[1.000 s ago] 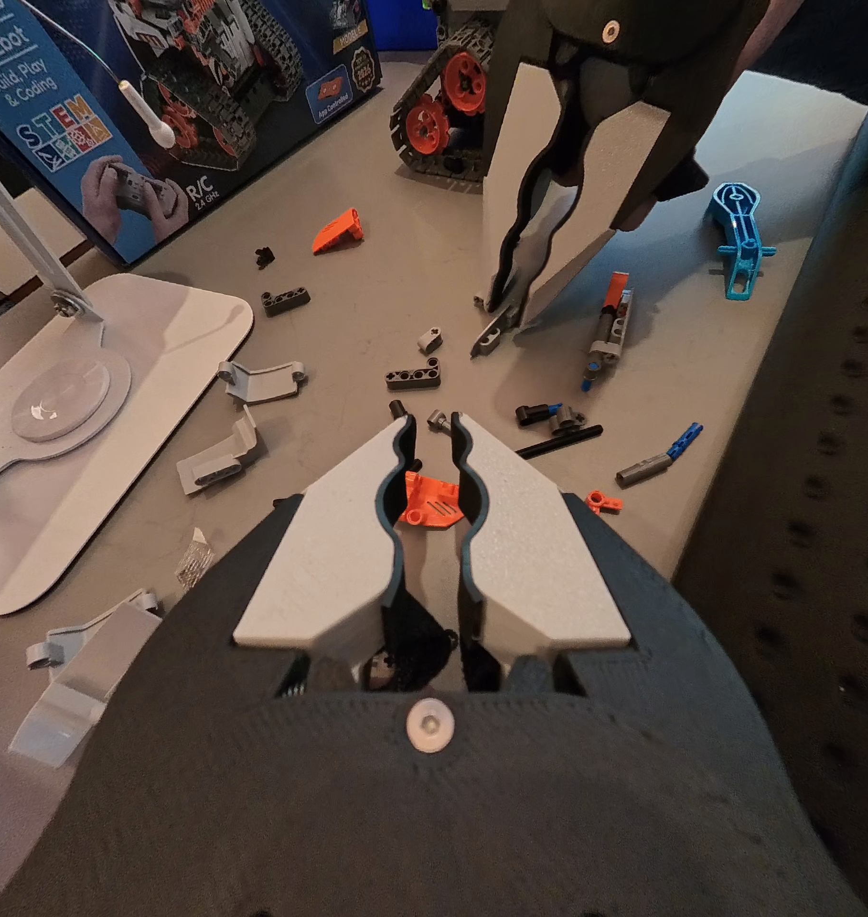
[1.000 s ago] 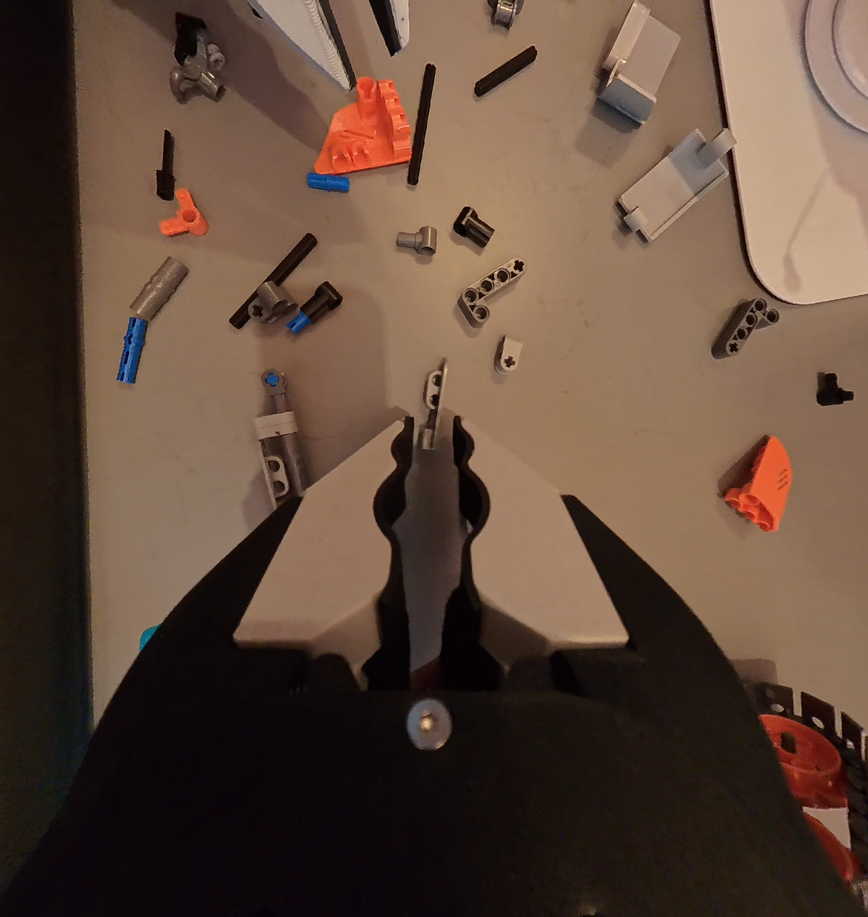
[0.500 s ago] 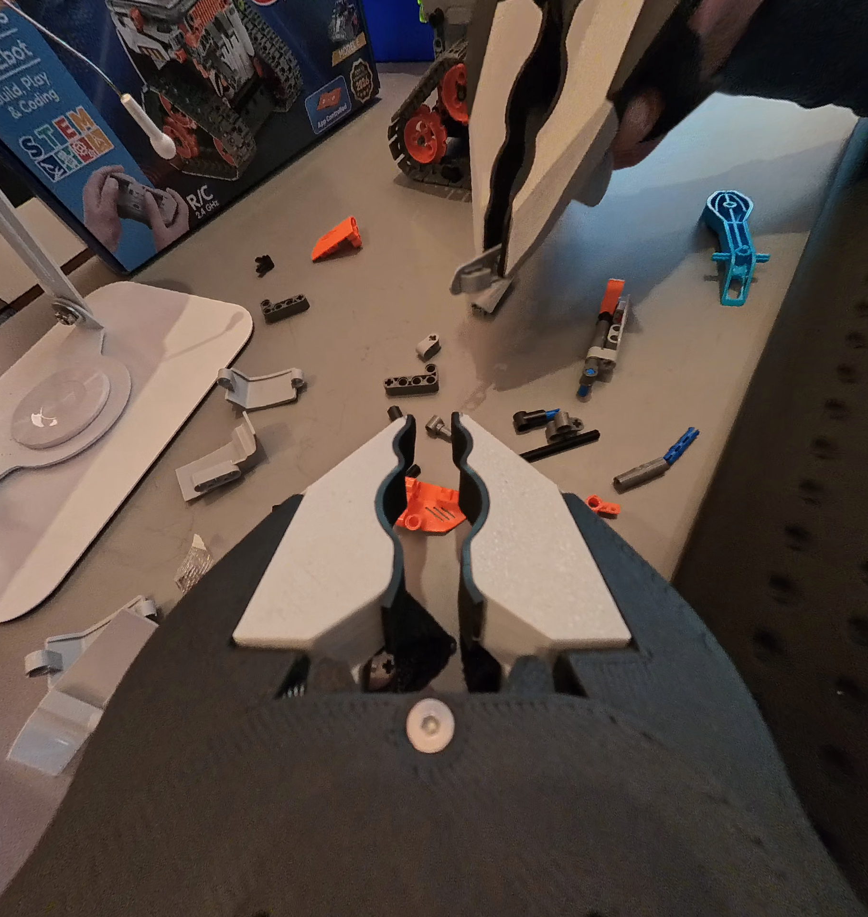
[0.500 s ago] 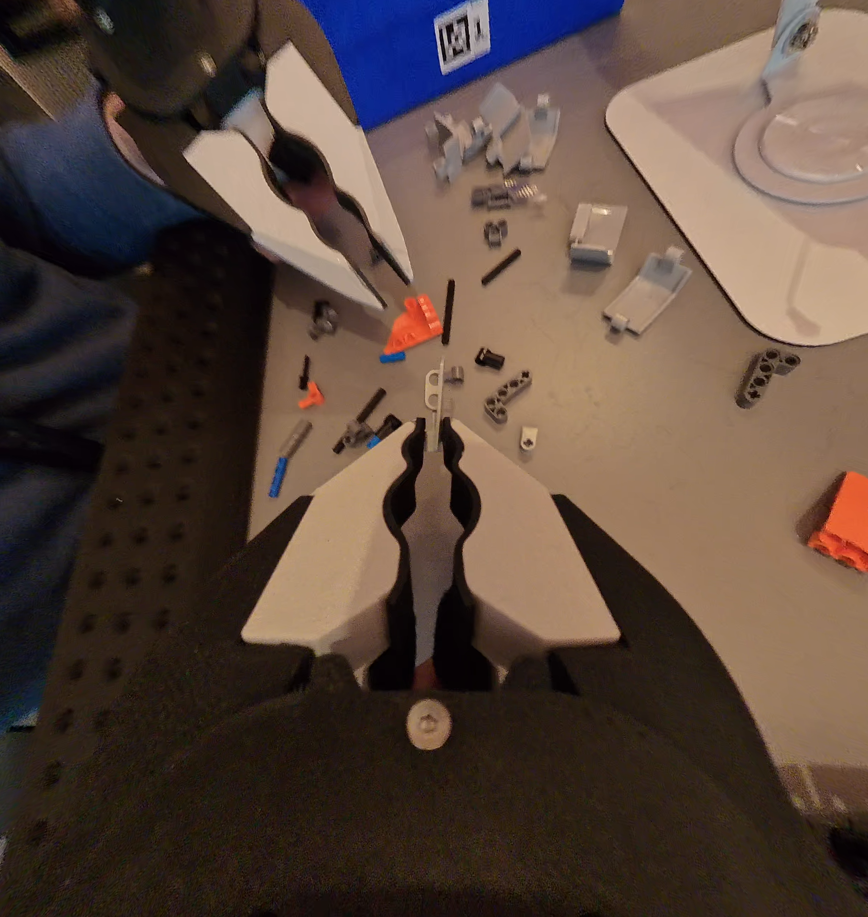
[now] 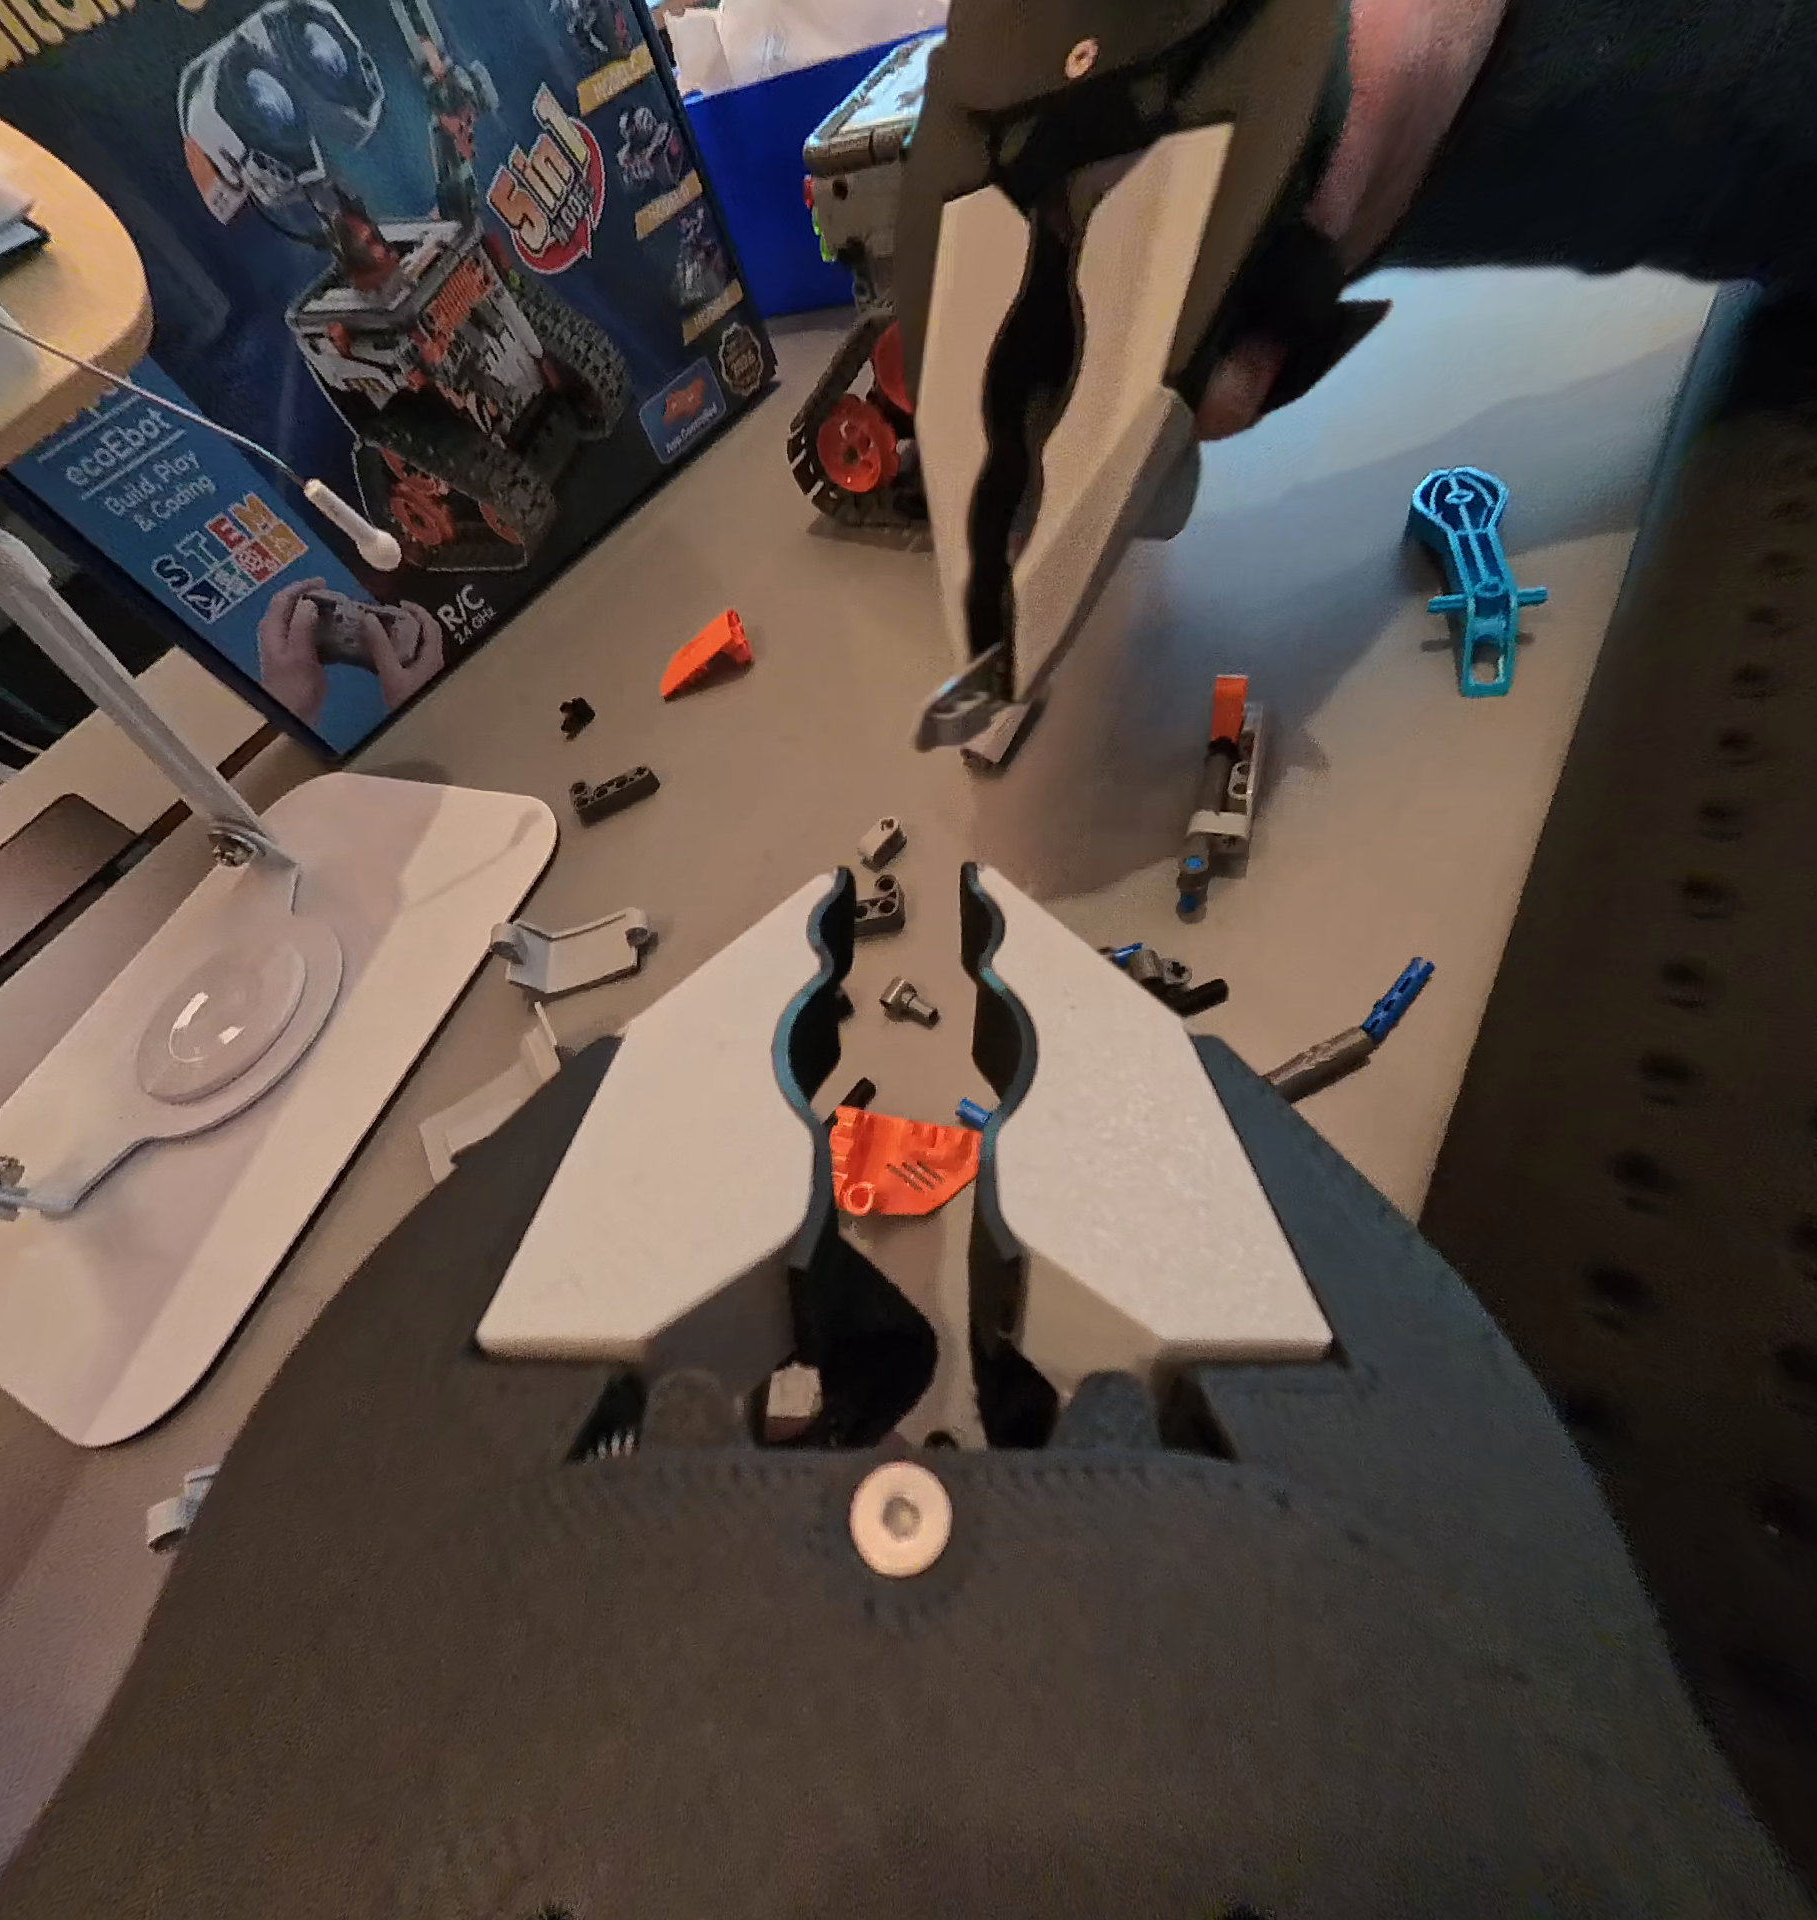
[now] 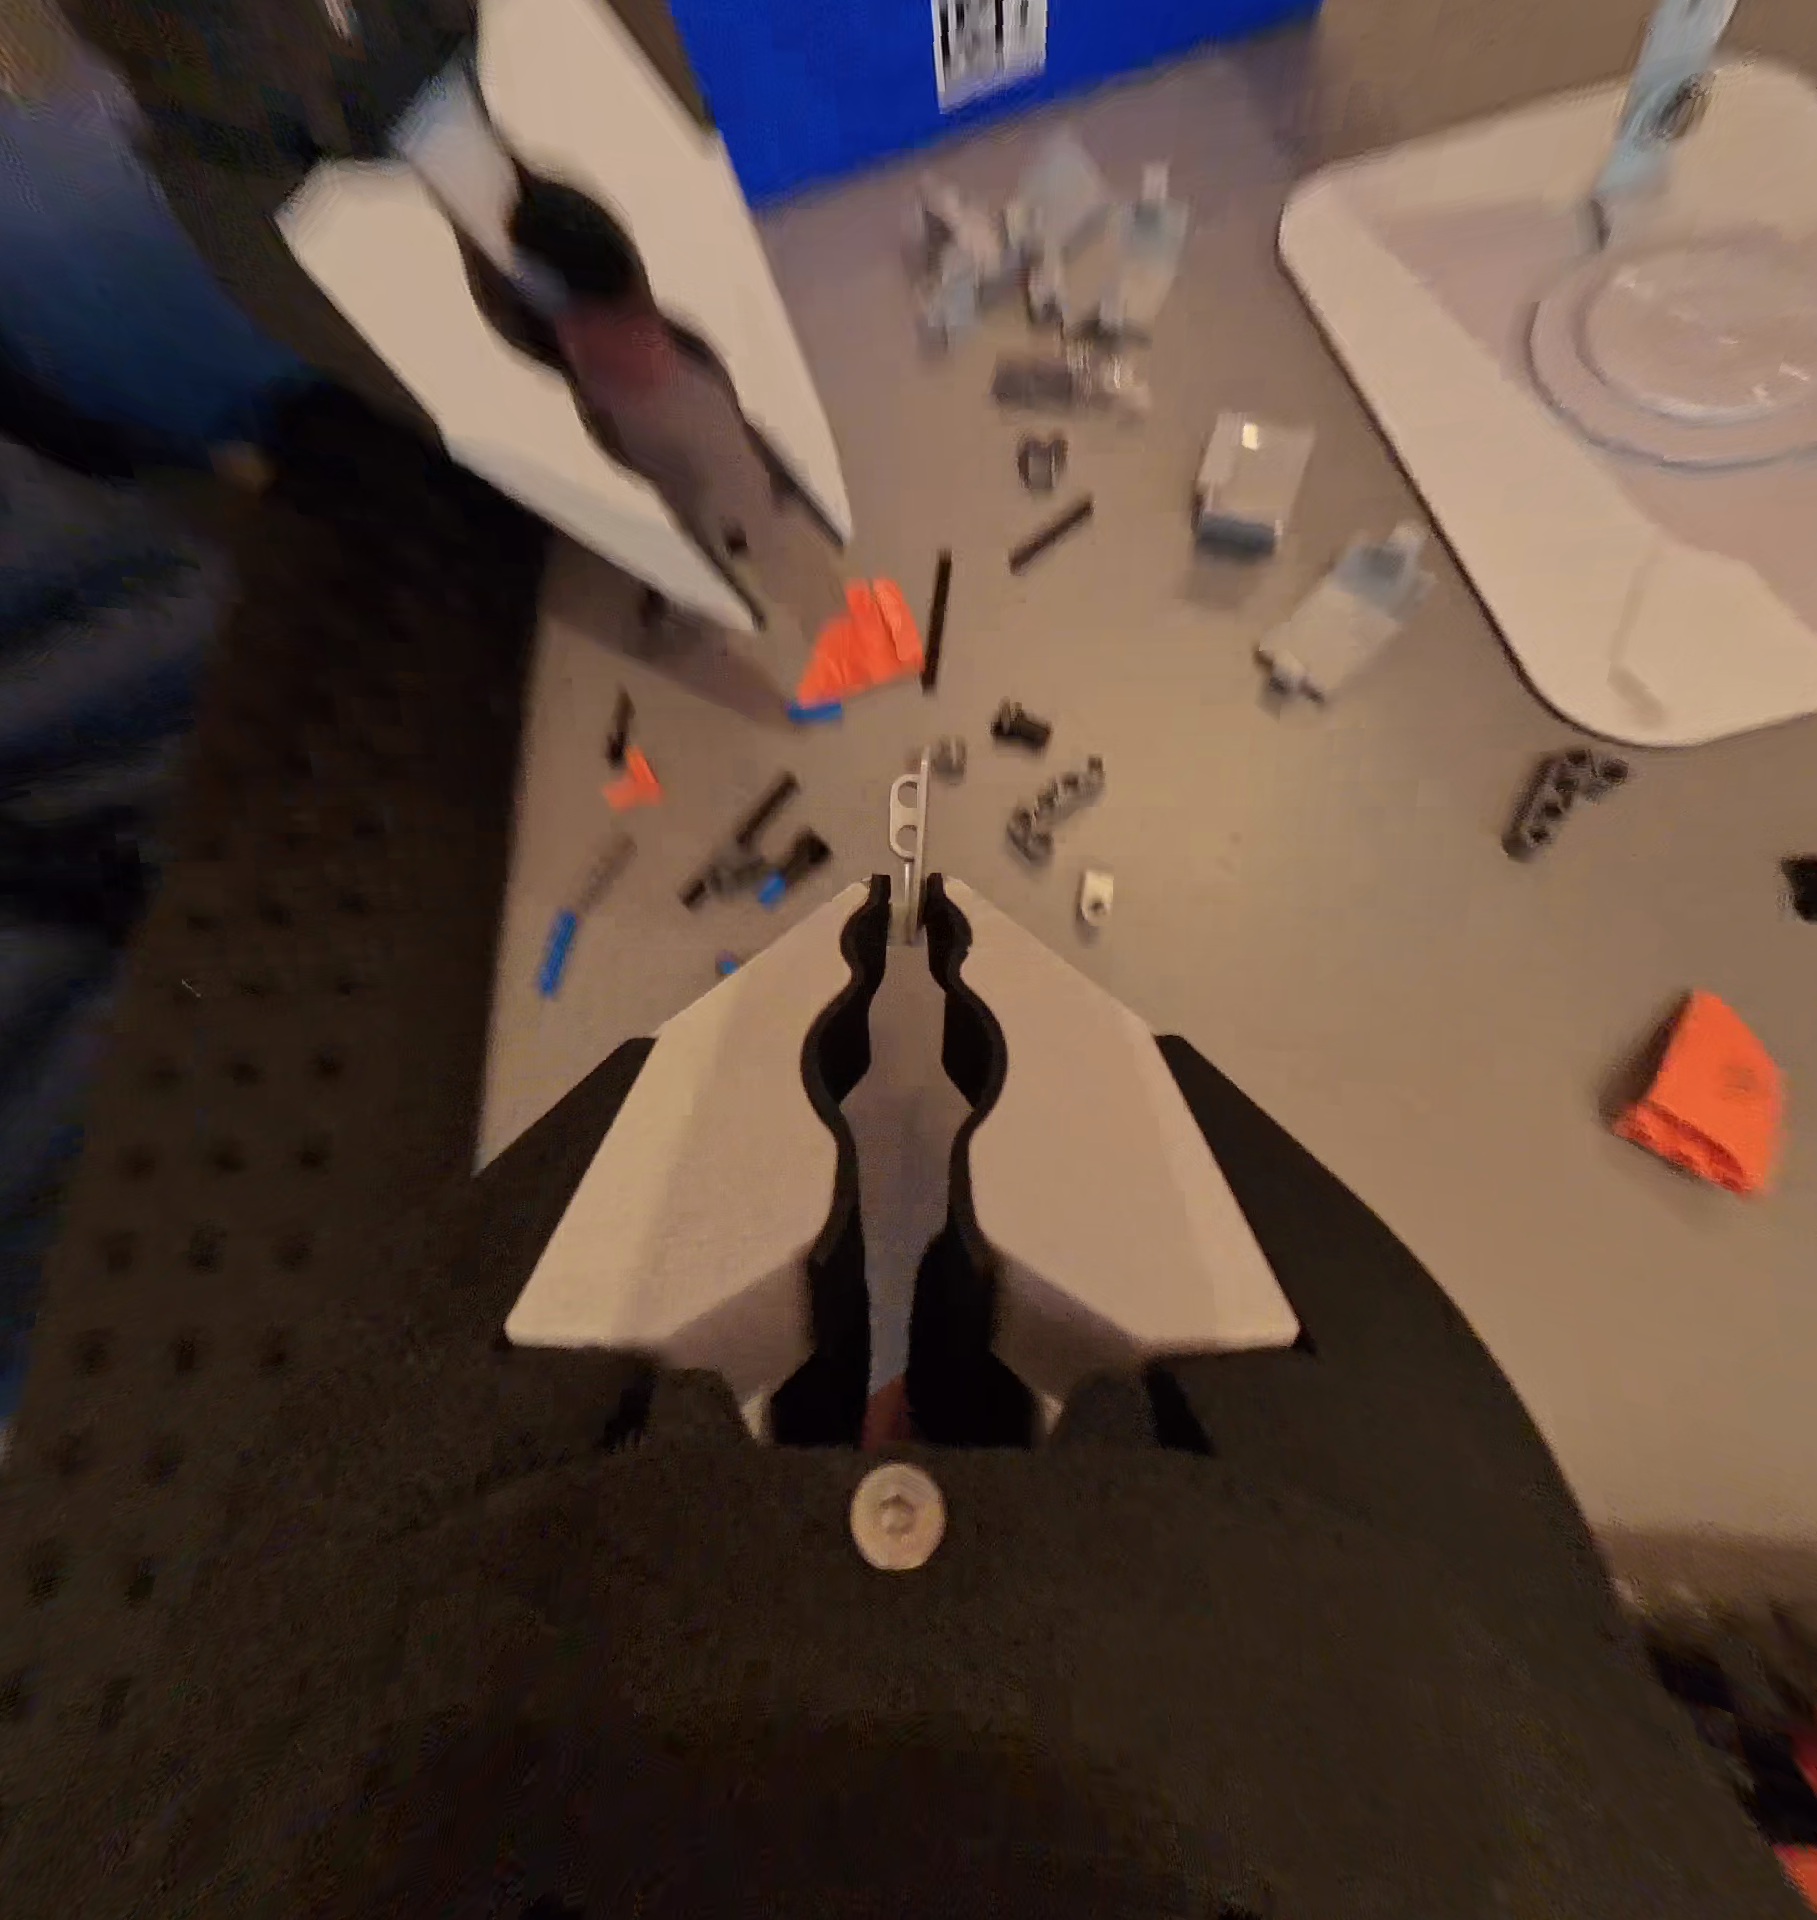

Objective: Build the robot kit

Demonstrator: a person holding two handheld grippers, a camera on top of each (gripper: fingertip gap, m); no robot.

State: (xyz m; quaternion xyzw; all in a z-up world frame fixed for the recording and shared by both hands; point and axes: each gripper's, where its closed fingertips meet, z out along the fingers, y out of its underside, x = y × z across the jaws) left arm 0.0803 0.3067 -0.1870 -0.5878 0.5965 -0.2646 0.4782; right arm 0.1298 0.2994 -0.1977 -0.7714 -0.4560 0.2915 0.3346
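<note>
My right gripper [image 6: 909, 894] is shut on a small flat grey beam with holes [image 6: 909, 821] and holds it above the grey table. It also shows in the left wrist view [image 5: 987, 696], hanging point-down with the beam [image 5: 961, 709] at its tips, held by a hand. My left gripper [image 5: 904, 881] is open and empty, low over scattered small parts. An orange panel [image 5: 904, 1164] lies on the table between its fingers, and a small grey connector [image 5: 906, 1003] lies further forward. The left gripper shows blurred in the right wrist view [image 6: 779, 592], above the orange panel [image 6: 862, 644].
A printed toy box [image 5: 364, 312] and a tracked vehicle model [image 5: 852, 447] stand at the back. A white stand base [image 5: 208, 1039] lies left. An orange wedge [image 5: 706, 655], a light blue tool [image 5: 1470, 571], a grey piston [image 5: 1221, 800] and grey panels [image 5: 571, 951] lie about. A dark perforated surface [image 5: 1714, 1039] borders the right edge. The tips of one gripper are about 6 cm away from the tips of the other. The left gripper is farther from the tracked vehicle model [image 5: 852, 447], some 25 cm, than the right, some 20 cm.
The right gripper has lifted the grey beam off the table and tilted up. The left gripper has moved forward over the orange panel and its fingers stand a little wider apart.
</note>
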